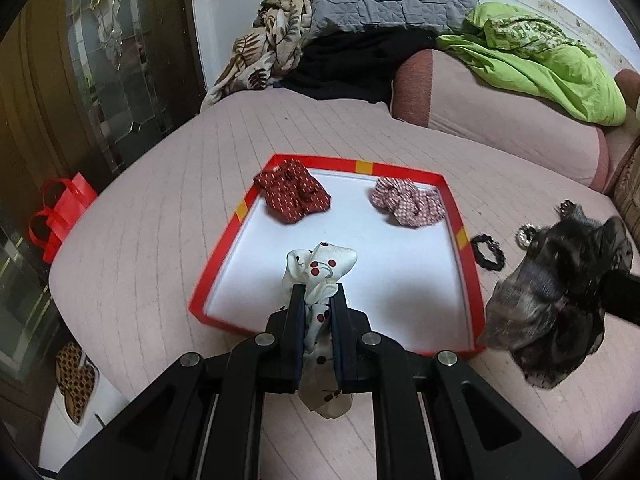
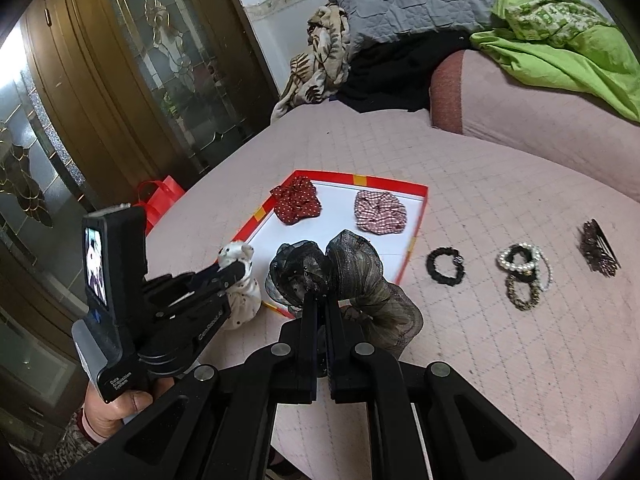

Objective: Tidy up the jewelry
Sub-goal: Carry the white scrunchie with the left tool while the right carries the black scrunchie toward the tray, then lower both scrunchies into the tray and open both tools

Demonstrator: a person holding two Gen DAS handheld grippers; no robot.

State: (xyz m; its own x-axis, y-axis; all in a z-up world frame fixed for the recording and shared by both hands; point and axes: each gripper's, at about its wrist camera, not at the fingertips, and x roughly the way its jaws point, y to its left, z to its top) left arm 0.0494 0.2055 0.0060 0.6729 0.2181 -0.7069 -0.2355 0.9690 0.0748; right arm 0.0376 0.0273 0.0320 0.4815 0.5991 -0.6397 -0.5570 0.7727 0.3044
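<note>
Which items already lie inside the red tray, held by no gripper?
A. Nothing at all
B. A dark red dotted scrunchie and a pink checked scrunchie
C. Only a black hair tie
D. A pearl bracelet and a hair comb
B: the dark red dotted scrunchie and the pink checked scrunchie rest on the white floor of the red tray, clear of both grippers.

The red-rimmed tray has its far corners taken by a dark red scrunchie and a pink checked scrunchie; the white floor between and in front of them lies bare. Its low rim stands in the way of any level approach. Right of the tray, a black hair tie, pearl bracelets and a dark clip dot the quilted bed (bare quilt lies nearer the camera).
</note>
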